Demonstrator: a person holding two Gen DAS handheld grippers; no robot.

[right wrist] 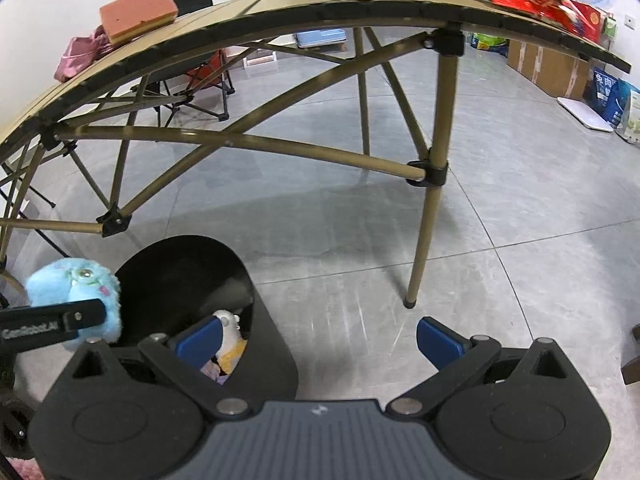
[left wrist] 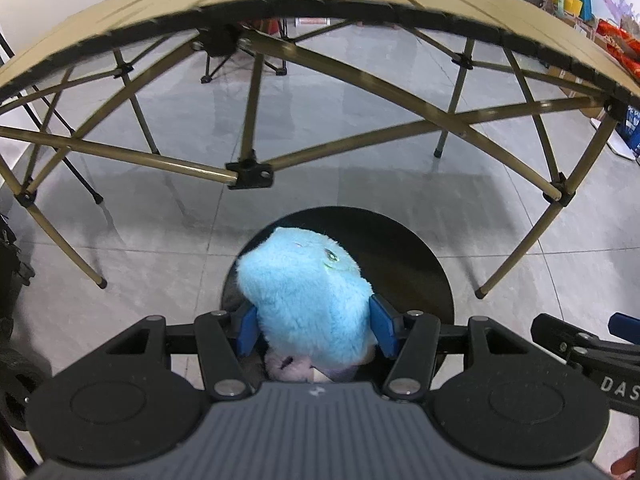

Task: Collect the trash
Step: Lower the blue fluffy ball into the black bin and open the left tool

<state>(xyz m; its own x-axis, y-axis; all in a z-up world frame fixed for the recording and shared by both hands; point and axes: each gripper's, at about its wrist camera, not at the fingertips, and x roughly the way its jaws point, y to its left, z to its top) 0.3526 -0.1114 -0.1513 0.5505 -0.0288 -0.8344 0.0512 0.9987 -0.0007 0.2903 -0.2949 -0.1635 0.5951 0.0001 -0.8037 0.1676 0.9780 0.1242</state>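
A: Desk (right wrist: pixel 280 4) behind, bin (left wrist: pixel 404 276) below — which step?
B: Dropping. My left tool (left wrist: pixel 314 320) grips the blue toy (left wrist: pixel 304 300) over the bin; next, I let go. My right tool (right wrist: pixel 320 340) gapes wide, holding nothing.

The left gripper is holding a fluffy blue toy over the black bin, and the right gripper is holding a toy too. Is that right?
Not quite. The right gripper holds nothing: in the right wrist view its blue pads stand wide apart with only floor between them. The rest is right: the left gripper squeezes the fluffy blue toy above the black bin.
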